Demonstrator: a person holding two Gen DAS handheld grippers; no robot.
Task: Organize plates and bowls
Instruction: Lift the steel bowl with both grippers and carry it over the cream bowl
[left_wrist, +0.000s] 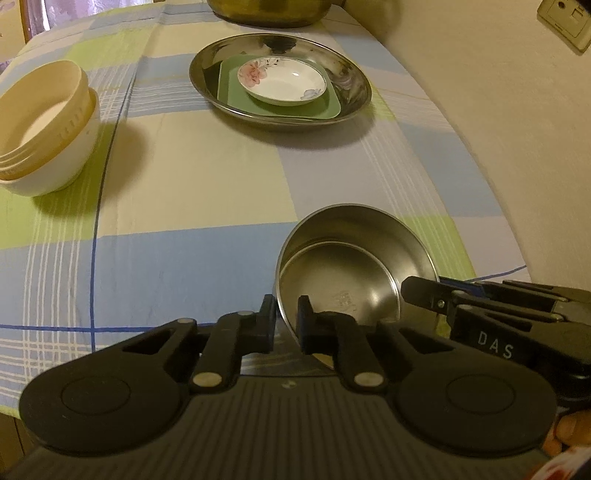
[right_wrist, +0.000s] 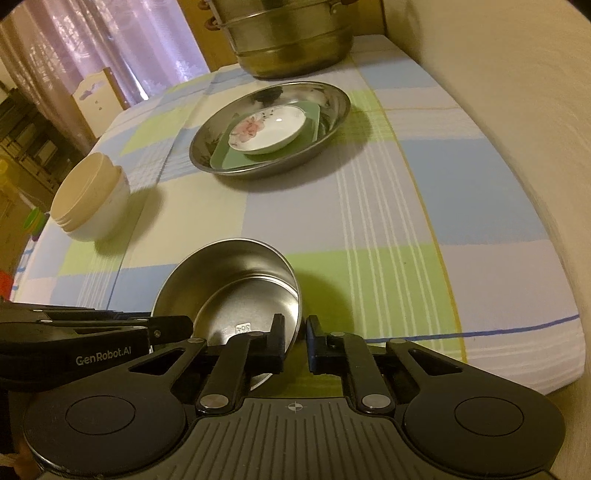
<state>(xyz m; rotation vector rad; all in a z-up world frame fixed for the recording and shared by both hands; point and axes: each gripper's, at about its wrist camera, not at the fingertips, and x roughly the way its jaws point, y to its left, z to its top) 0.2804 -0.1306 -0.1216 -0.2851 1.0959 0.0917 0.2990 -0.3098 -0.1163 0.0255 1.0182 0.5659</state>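
Note:
A small steel bowl (left_wrist: 351, 269) (right_wrist: 236, 280) is tilted just above the checked tablecloth. My left gripper (left_wrist: 287, 317) is shut on its left rim. My right gripper (right_wrist: 294, 338) is shut on its right rim and shows in the left wrist view (left_wrist: 424, 291). Farther back, a large steel plate (left_wrist: 347, 88) (right_wrist: 332, 107) holds a green square plate (left_wrist: 291, 110) (right_wrist: 232, 158) with a white floral dish (left_wrist: 282, 81) (right_wrist: 267, 129) on top. At the left stands a white bowl (left_wrist: 70, 162) (right_wrist: 103, 218) with a cream bowl (left_wrist: 40, 110) (right_wrist: 85, 184) nested in it.
A large steel pot (left_wrist: 269, 13) (right_wrist: 291, 40) stands at the table's far end. A wall (left_wrist: 498, 129) runs along the table's right side, with a socket (left_wrist: 565, 22). The tablecloth (left_wrist: 207, 192) (right_wrist: 388, 206) lies bare between the dishes. Furniture and curtains (right_wrist: 110, 48) lie beyond the left edge.

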